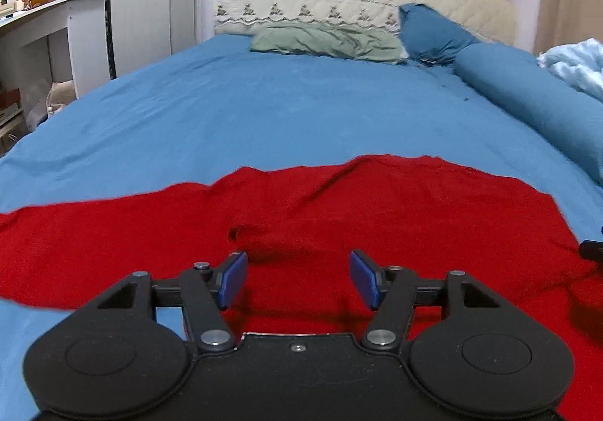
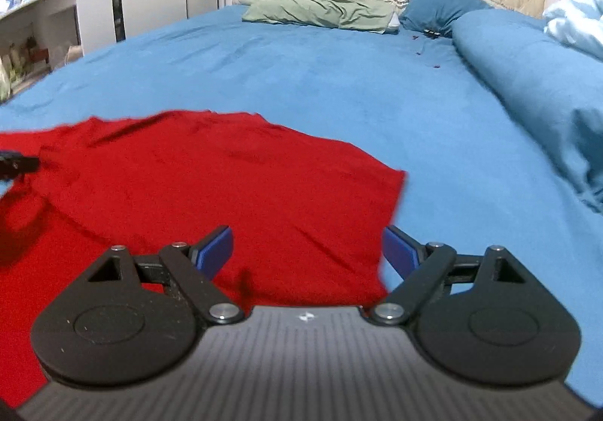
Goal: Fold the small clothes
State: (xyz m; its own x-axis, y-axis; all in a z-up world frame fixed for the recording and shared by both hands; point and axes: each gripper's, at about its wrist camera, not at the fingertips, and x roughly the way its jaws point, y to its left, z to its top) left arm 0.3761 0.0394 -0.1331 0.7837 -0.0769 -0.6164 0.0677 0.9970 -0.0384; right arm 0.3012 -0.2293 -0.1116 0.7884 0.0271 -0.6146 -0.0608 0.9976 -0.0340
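Note:
A red garment [image 1: 339, 202] lies spread flat on the blue bedsheet [image 1: 245, 112], with a few wrinkles. My left gripper [image 1: 297, 277] is open and empty, just above the garment's near middle. In the right wrist view the same red garment [image 2: 211, 187] fills the left half, its right edge near the middle. My right gripper [image 2: 307, 251] is open and empty, over the garment's near right corner. The tip of the left gripper shows at the left edge of the right wrist view [image 2: 15, 164].
A green pillow [image 1: 328, 42], a blue pillow [image 1: 433, 32] and a rolled blue duvet [image 1: 535, 100] lie at the bed's head and right side. A light blue blanket [image 1: 576, 63] is at far right. A white desk [image 1: 45, 29] and wardrobe stand left.

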